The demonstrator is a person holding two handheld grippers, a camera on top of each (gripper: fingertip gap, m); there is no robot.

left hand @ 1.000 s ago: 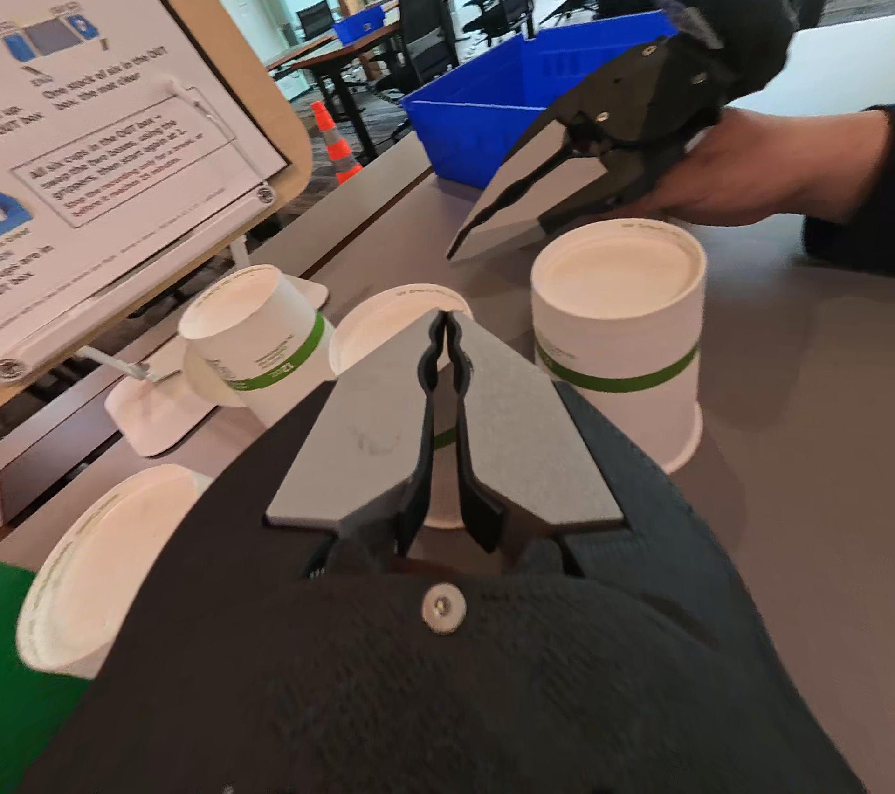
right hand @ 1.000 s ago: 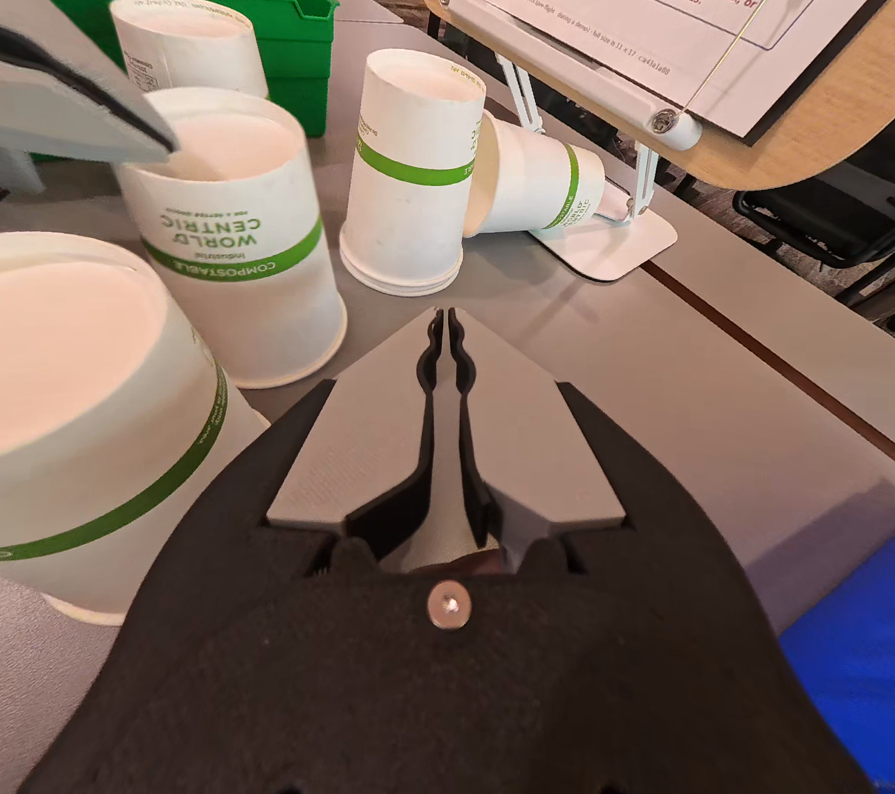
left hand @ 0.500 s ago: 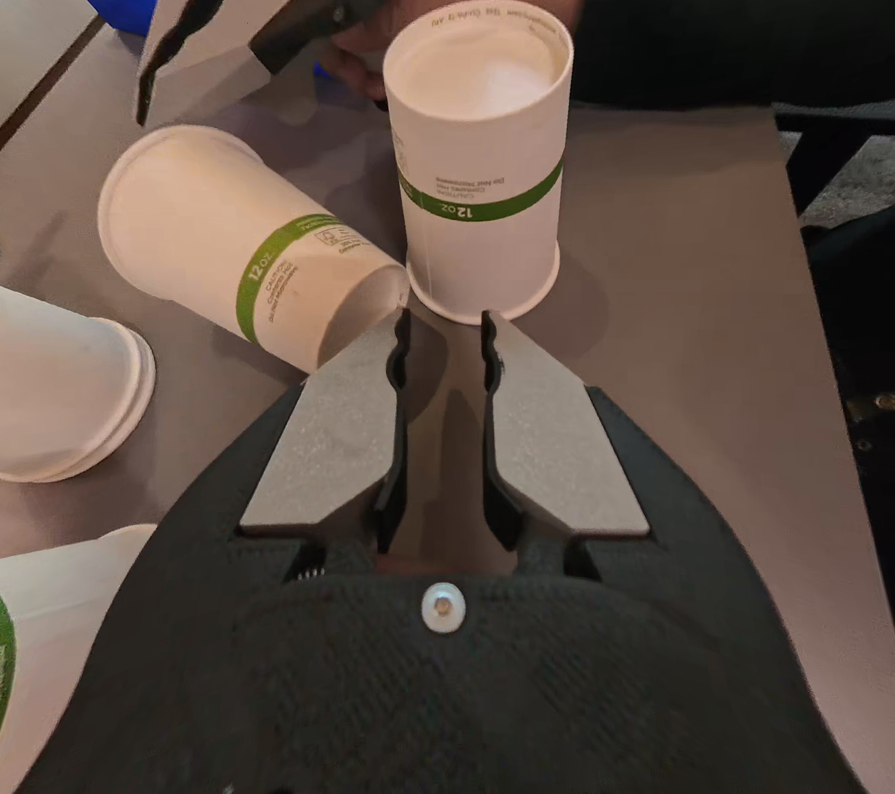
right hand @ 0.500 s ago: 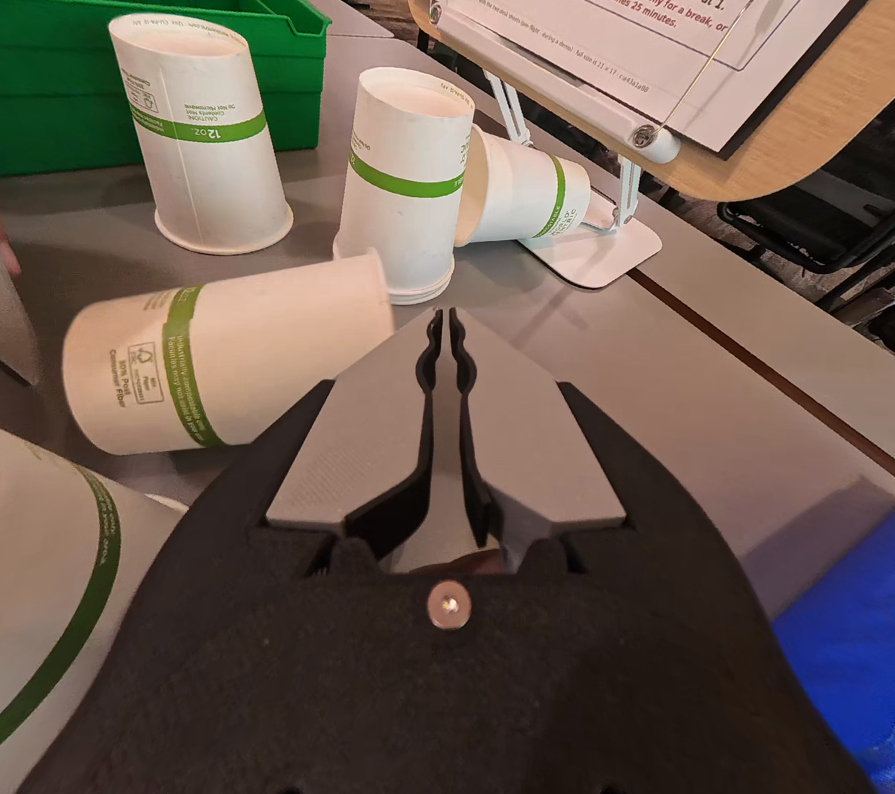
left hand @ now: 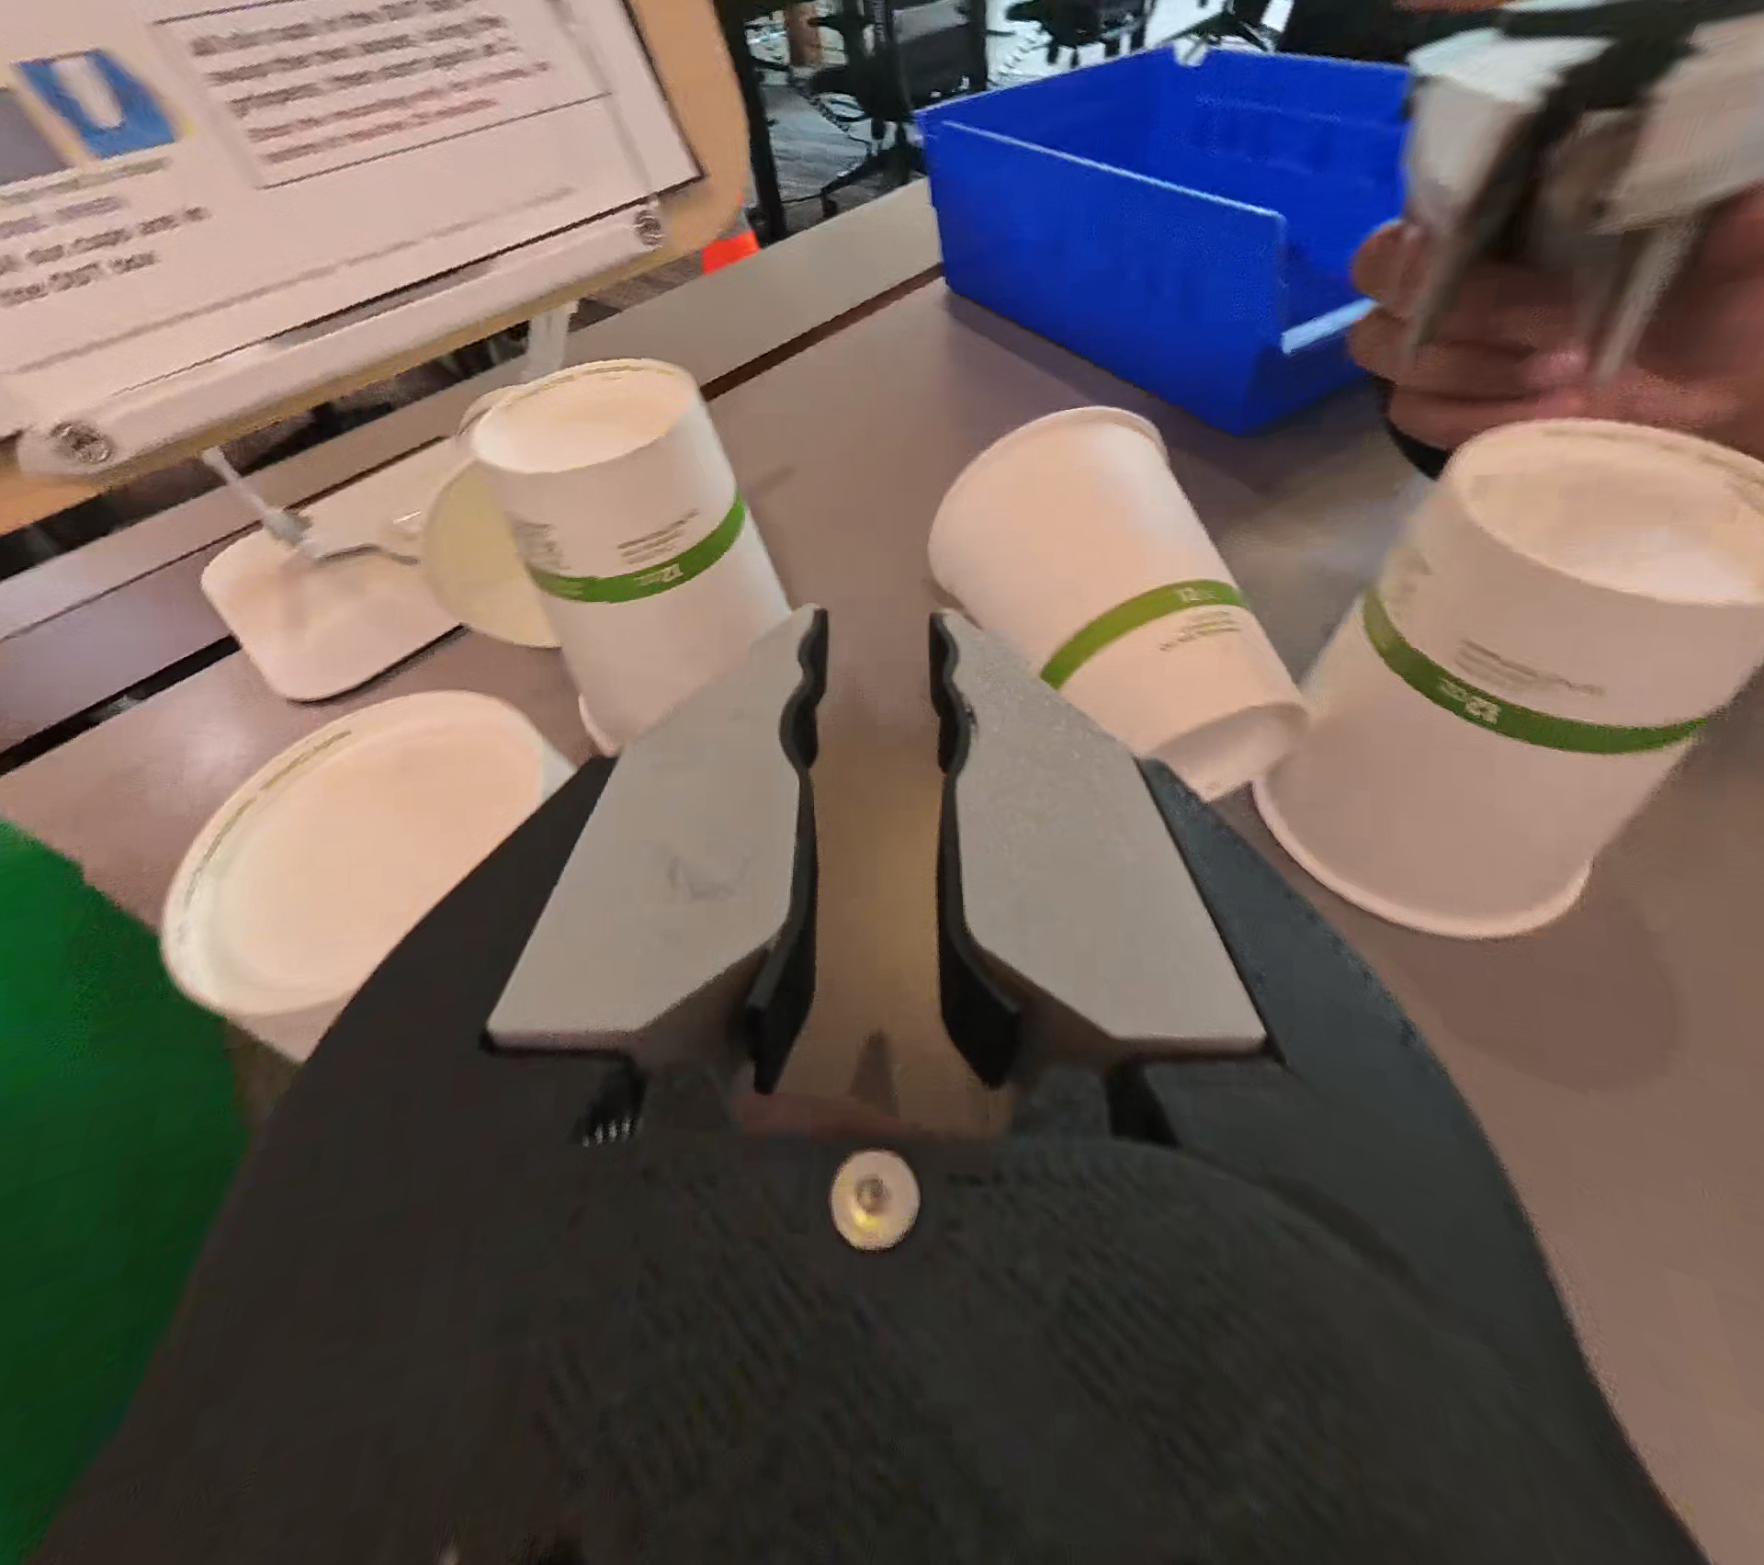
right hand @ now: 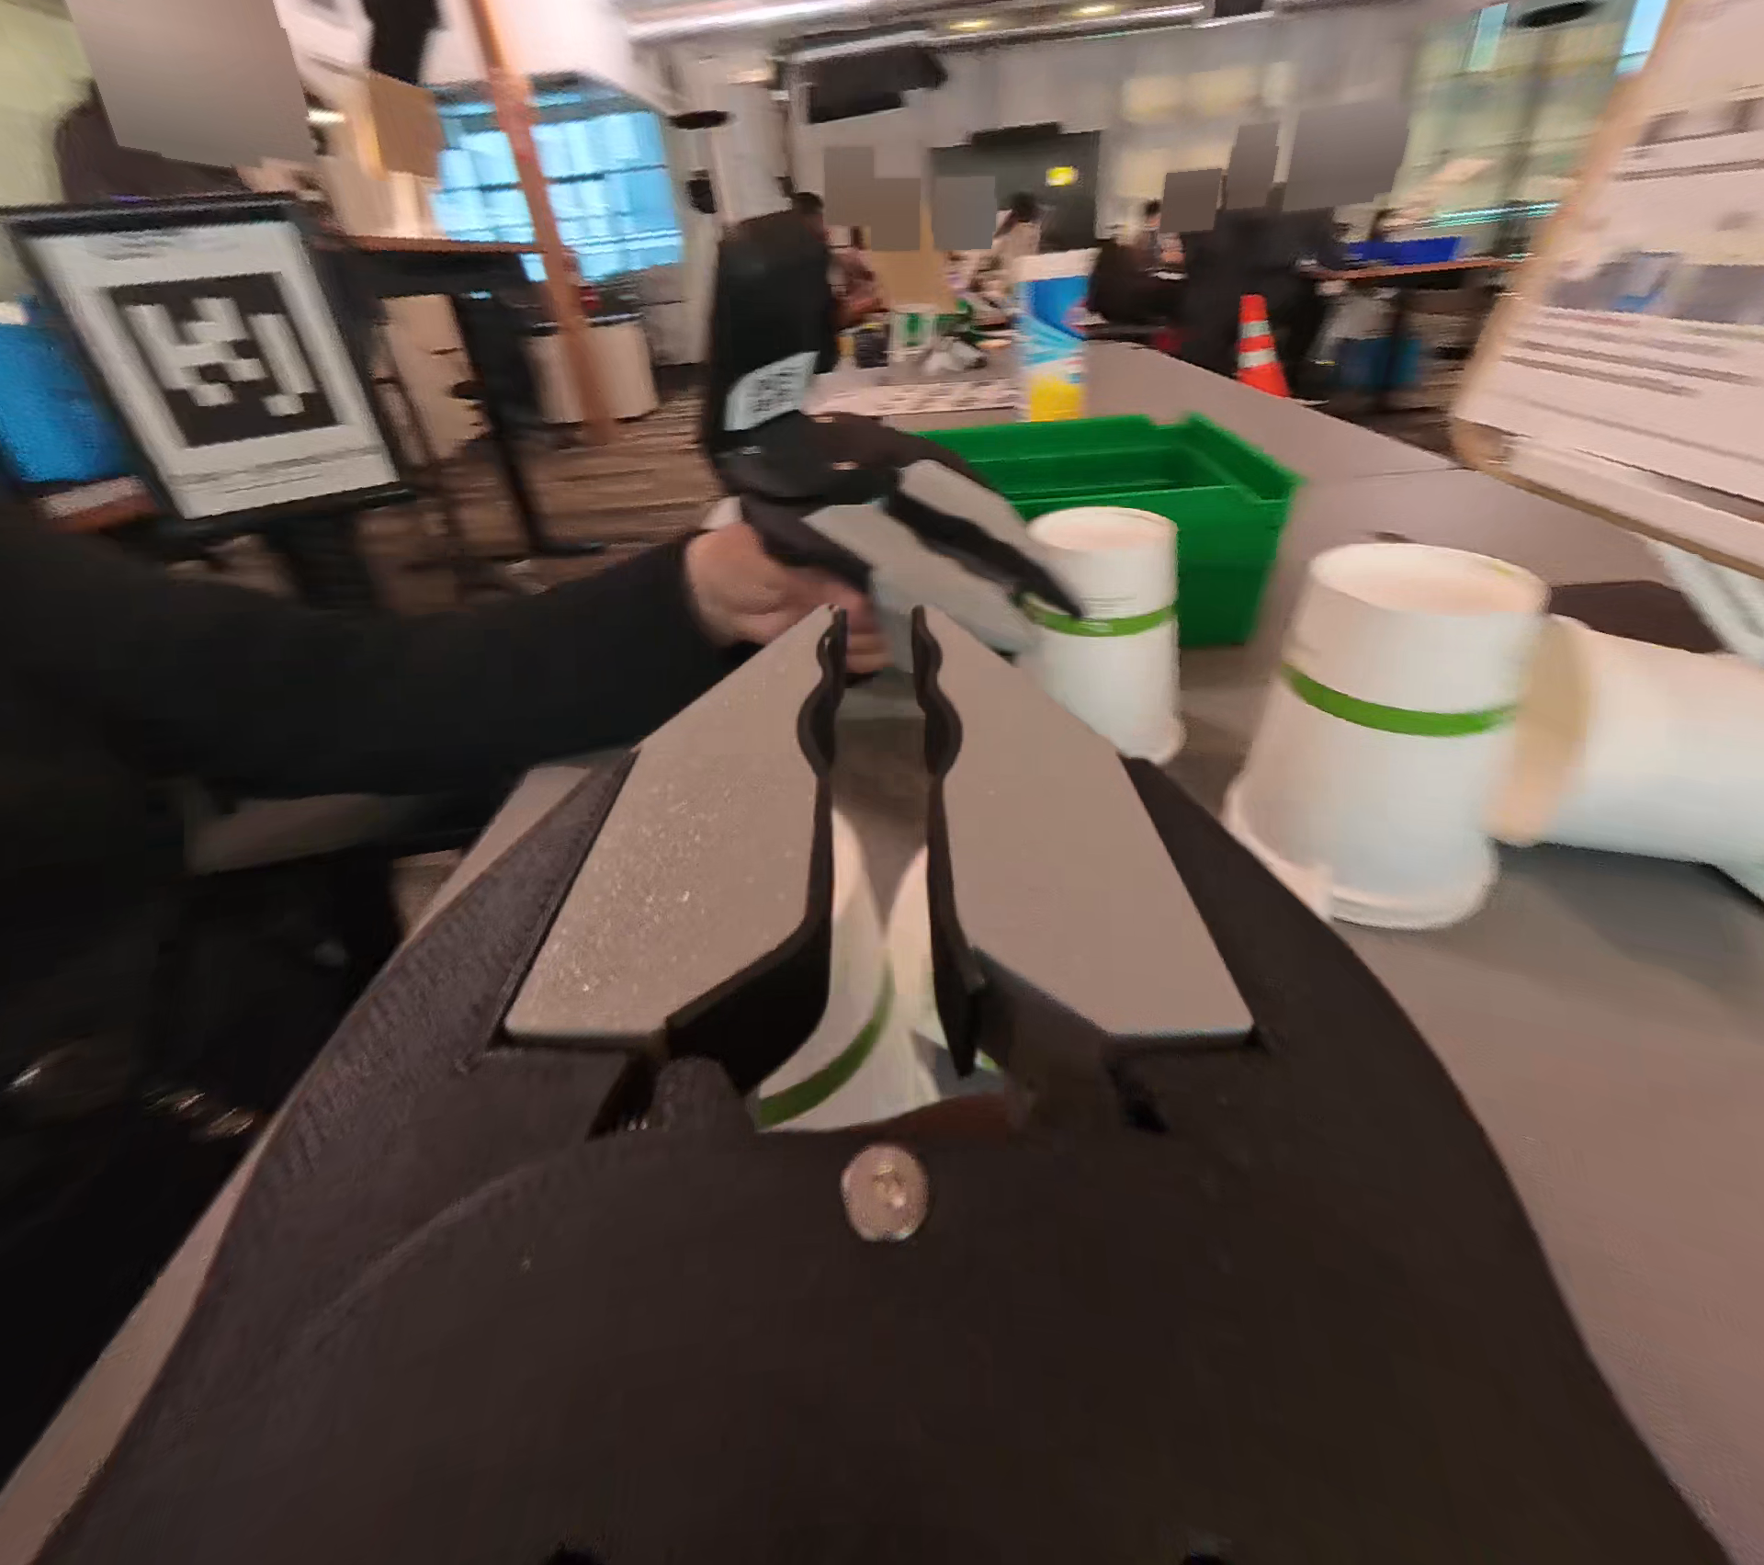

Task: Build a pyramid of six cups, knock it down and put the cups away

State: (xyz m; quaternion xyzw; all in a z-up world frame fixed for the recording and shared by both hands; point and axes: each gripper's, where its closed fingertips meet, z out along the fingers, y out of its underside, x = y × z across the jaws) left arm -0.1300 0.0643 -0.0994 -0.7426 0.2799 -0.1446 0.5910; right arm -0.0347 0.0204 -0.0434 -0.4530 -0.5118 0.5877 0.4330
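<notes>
White paper cups with a green band are scattered on the grey table (left hand: 1575, 1137). In the left wrist view one stands upside down (left hand: 630, 536) with another on its side behind it (left hand: 477, 564). One lies on its side (left hand: 1107, 593), one stands upside down at the right (left hand: 1527, 679) and one at the lower left (left hand: 353, 841). My left gripper (left hand: 878, 641) is slightly open and empty, above the table between the cups. My right gripper (right hand: 873, 631) is slightly open and empty, raised over cups (right hand: 859, 994); it is blurred at the top right in the left wrist view (left hand: 1565, 125).
A blue bin (left hand: 1126, 230) stands at the back right and a green bin (right hand: 1145, 469) at the left end of the table. A sign board on a white stand (left hand: 315, 612) is behind the cups. Office desks, chairs and people are beyond the table.
One standing cup has toppled onto its side. My left gripper went from shut to slightly open and swung back toward the sign. My right gripper rose, turned left, and its jaws parted a little.
</notes>
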